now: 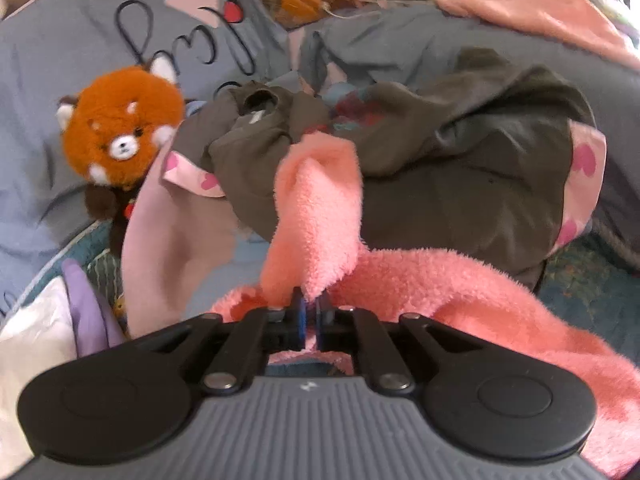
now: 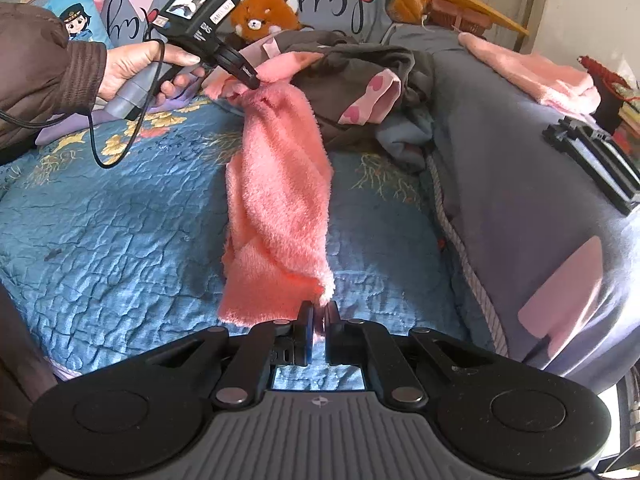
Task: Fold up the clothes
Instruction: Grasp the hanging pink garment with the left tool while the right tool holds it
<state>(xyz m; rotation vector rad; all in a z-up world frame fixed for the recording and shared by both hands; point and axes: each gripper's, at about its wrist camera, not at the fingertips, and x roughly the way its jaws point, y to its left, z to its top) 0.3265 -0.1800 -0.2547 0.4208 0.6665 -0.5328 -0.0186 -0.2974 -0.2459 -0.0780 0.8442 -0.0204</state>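
The pink fleece garment hangs stretched between the two grippers, above the blue quilt of the bed. The left gripper, held by a hand in a brown sleeve, has its fingers closed on the far end of the garment, just in front of the dark grey clothes pile. In the left wrist view the same gripper shows narrow jaws with pink fleece pinched between them. The right gripper is also closed narrow on the near end of the garment, on the side of the pile that is toward the camera.

I judge that the step in hand is the spreading: the garment is picked at both ends but it is twisted in the middle, not flat. The next move probably calls for pulling the two ends apart and untwisting, then laying the fleece flat on the quilt, clear of the pile, before any fold. A red panda plush sits beside the pile, near the pillows.
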